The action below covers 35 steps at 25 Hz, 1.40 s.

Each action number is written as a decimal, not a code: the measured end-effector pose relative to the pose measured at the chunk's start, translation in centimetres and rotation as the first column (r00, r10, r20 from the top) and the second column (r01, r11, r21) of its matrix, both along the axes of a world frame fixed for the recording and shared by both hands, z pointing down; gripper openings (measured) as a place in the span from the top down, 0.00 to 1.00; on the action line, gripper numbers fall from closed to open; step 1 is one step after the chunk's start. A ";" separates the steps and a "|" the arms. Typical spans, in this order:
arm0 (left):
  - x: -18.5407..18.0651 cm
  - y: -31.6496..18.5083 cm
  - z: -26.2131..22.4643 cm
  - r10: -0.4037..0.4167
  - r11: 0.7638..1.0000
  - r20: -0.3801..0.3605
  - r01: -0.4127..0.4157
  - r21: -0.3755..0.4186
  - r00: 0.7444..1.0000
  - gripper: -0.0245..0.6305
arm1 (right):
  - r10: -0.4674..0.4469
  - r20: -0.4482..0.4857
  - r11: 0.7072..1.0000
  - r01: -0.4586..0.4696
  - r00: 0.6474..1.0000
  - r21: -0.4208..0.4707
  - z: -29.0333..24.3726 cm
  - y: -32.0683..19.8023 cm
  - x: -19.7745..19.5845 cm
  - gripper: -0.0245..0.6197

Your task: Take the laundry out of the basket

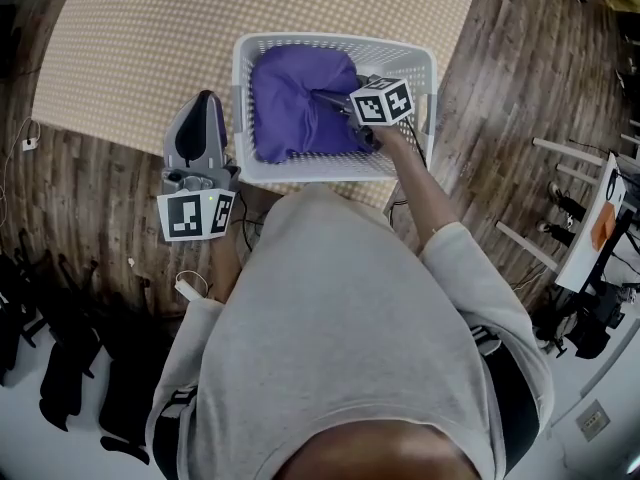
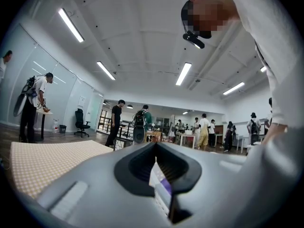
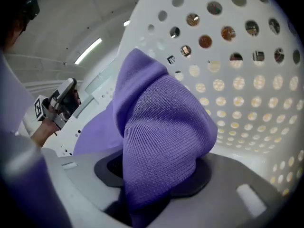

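A white perforated laundry basket stands on the floor in front of me with a purple knit cloth heaped inside it. My right gripper reaches down into the basket from the right. In the right gripper view a thick fold of the purple cloth is bunched between the dark pads of the right gripper, with the basket wall close behind. My left gripper hangs outside the basket's left side, jaws together and holding nothing. The left gripper points out across the room.
The basket sits at the near edge of a beige dotted mat on a wooden floor. Black bags lie at the lower left. A white stand is at the right. Several people stand far across the room.
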<state>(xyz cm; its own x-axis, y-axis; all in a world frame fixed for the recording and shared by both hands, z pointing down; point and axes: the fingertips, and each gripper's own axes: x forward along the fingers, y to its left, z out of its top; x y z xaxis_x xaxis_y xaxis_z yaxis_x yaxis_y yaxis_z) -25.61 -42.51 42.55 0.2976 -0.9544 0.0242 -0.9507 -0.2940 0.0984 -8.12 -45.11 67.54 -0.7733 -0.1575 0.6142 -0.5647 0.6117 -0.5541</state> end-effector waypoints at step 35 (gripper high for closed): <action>3.5 6.0 -6.1 0.048 0.988 0.019 -0.050 0.143 0.999 0.95 | 0.031 0.493 0.649 -0.393 0.869 0.652 -37.4 0.6 2.9 0.70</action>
